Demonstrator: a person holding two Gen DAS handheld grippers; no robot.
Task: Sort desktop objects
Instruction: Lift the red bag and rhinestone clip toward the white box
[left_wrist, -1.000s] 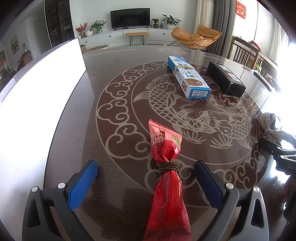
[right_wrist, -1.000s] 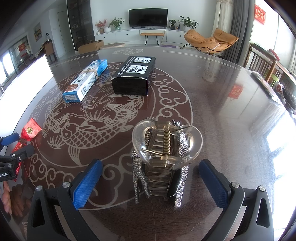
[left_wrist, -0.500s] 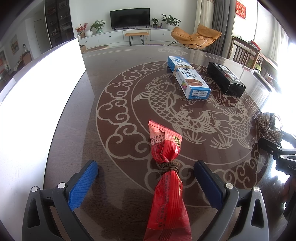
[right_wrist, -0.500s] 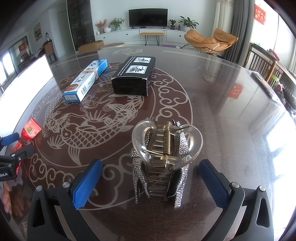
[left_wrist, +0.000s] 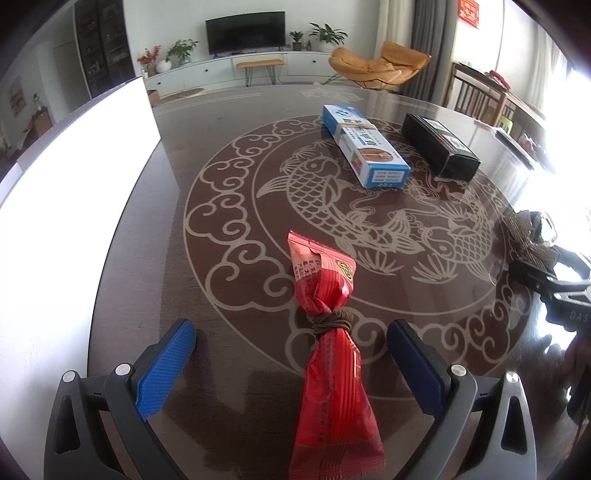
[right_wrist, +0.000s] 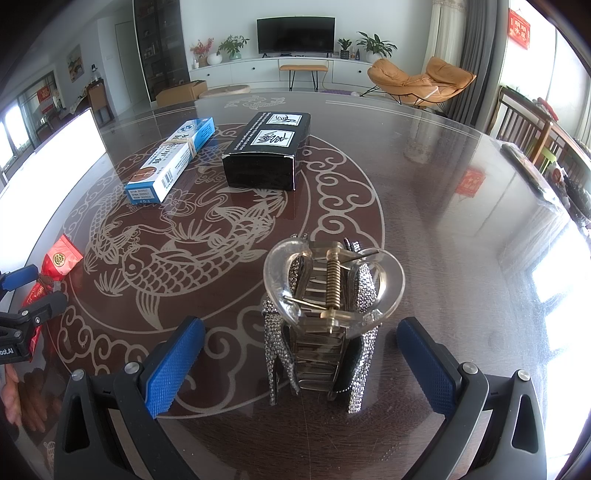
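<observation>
Blue pads (left_wrist: 166, 369) of the left gripper (left_wrist: 291, 365) spread wide at the bottom of the left wrist frame, touching nothing. Between them, low centre, a red snack packet (left_wrist: 328, 354) lying flat on the table (left_wrist: 155, 295), cinched at its waist by a brown hair tie (left_wrist: 332, 320), one end reaching up toward mid-frame and the other running off toward the bottom edge. Apart from both pads, with clear gaps either side.

Upper right of the same frame: a blue and white box (left_wrist: 364, 146) with a rubber band round it, and just right of it a black box (left_wrist: 439, 147), the two near each other but not touching. Far left, a large white panel (left_wrist: 74, 206), overexposed.

In the right wrist frame, blue pads (right_wrist: 175, 365) of the right gripper (right_wrist: 301, 363) likewise spread wide, gripping nothing. Between them, centre low, a clear hair claw clip (right_wrist: 325, 314) studded with rhinestones, standing on its teeth on the glossy table, spring and hinge facing up; gaps on both sides to the pads.

Upper left of centre in that frame, the blue and white box and the black box side by side. Far left edge, the red packet again with the left gripper around it, and part of a hand (right_wrist: 11, 387) at the lower left border.
</observation>
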